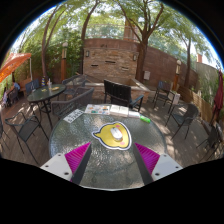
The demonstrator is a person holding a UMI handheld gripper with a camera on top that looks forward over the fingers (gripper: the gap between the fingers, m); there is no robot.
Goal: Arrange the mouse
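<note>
A small grey mouse (114, 130) lies on a yellow, cartoon-shaped mouse mat (111, 136) in the middle of a round glass table (60, 140). My gripper (112, 162) hovers over the table's near side, just short of the mat. Its fingers stand wide apart and open, the magenta pads (78, 155) showing on either side, with only bare glass between them. Mat and mouse sit just ahead of the fingertips, centred between them.
At the table's far side lie flat papers or boxes (101, 110), a white card (72, 116) and a small green thing (145, 119). Dark metal chairs (183, 118) ring the table. A second table (45, 92) stands to the left, a brick wall (110, 58) behind.
</note>
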